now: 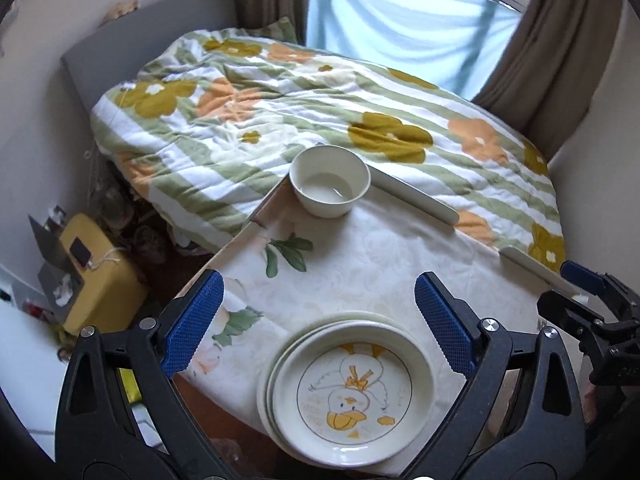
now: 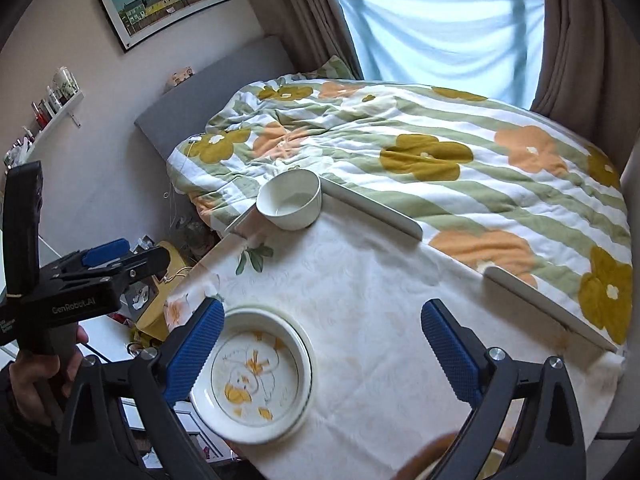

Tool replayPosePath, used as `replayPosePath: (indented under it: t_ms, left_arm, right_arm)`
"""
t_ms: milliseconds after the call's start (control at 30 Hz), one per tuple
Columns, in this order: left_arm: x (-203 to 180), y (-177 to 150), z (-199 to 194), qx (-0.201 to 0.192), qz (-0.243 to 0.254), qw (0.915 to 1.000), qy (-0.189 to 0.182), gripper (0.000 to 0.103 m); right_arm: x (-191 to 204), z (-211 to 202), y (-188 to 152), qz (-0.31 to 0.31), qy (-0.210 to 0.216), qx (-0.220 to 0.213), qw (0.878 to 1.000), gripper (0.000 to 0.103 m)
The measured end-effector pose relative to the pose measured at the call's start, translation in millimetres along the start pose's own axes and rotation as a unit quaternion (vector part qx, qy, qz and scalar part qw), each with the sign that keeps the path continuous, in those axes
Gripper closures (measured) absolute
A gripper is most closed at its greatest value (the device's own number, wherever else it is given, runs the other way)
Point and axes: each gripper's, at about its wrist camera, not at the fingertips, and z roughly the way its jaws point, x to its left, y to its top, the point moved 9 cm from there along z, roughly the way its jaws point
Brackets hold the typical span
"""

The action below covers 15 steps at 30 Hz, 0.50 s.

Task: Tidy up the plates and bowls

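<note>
A stack of cream plates [image 1: 348, 388], the top one printed with a yellow duck, sits at the near edge of the cloth-covered table [image 1: 380, 264]. My left gripper [image 1: 320, 320] hangs open just above the stack with nothing between its blue pads. A white bowl [image 1: 330, 186] stands alone at the table's far corner. In the right wrist view the plates [image 2: 260, 376] lie under the left pad [image 2: 196, 352] of my right gripper [image 2: 324, 350], which is open and empty. The bowl [image 2: 290, 200] is far ahead. Each gripper shows in the other's view: right gripper [image 1: 568, 292], left gripper [image 2: 132, 258].
White raised rails [image 2: 372, 210] edge the table's far side. Beyond lies a bed with a flowered quilt [image 2: 440, 152] and a curtained window. A yellow box [image 1: 96, 272] stands on the floor at left. A hand [image 2: 40, 372] holds the left gripper's handle.
</note>
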Motion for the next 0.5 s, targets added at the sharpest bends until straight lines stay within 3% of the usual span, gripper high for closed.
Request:
replayPosePath:
  t_ms: [133, 300, 367, 433, 500]
  left_arm:
    - [25, 20, 45, 0.024, -0.041, 0.9989, -0.004, 0.007]
    - [36, 44, 119, 0.058, -0.106, 0.9915, -0.049, 0.008]
    - [39, 49, 149, 0.075, -0.118, 0.9888, -0.052, 0.015]
    - [41, 53, 175, 0.092, -0.13, 0.9856, -0.057, 0.026]
    - [44, 56, 197, 0.105, -0.142, 0.9824, -0.061, 0.034]
  right_arm:
    - [4, 56, 33, 0.017, 0.025, 0.036, 0.999, 0.005]
    - [5, 134, 66, 0.021, 0.041, 0.091, 0.995, 0.005]
    - [4, 159, 72, 0.024, 0.049, 0.109, 0.993, 0.006]
    - [3, 186, 75, 0.026, 0.053, 0.131, 0.99, 0.024]
    - [1, 209, 76, 0.035, 0.059, 0.15, 0.986, 0.032]
